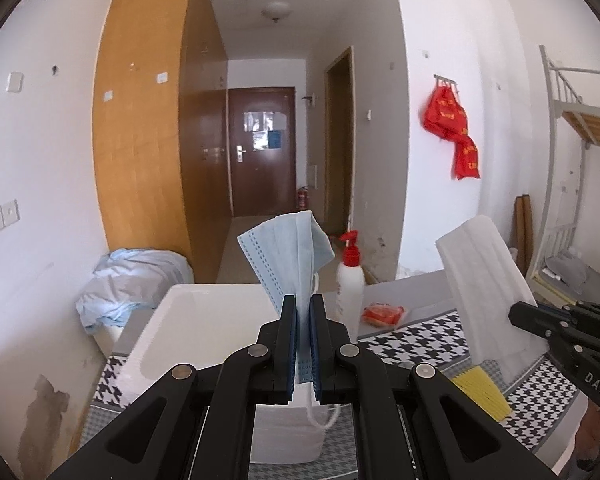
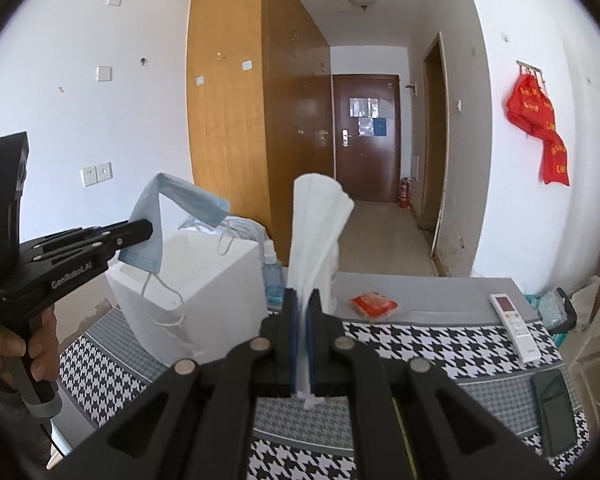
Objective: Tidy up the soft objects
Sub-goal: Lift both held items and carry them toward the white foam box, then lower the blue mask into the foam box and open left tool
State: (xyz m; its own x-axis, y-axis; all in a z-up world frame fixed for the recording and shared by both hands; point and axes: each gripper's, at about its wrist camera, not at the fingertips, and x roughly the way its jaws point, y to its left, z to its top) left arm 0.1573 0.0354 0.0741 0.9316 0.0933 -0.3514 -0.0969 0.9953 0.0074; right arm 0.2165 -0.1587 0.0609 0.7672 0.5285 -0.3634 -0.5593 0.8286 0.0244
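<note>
My left gripper (image 1: 303, 300) is shut on a light blue face mask (image 1: 288, 256) that stands up above the jaws, with its ear loop hanging below. The right wrist view shows that same gripper (image 2: 150, 227) at the left with the blue mask (image 2: 156, 216) drooping over the white foam box (image 2: 204, 280). My right gripper (image 2: 302, 294) is shut on a white face mask (image 2: 320, 224) that rises upright from the jaws. In the left wrist view the white mask (image 1: 488, 280) and the right gripper (image 1: 514, 314) show at the right.
The houndstooth-patterned table (image 2: 440, 344) carries the foam box (image 1: 204, 320), a white bottle with a red pump (image 1: 350, 276), a blue liquid bottle (image 2: 272, 280), an orange packet (image 2: 374, 304), a white remote (image 2: 514, 326), a dark phone (image 2: 554, 416) and a yellow sponge (image 1: 482, 392). A bunk bed frame (image 1: 572, 128) stands right.
</note>
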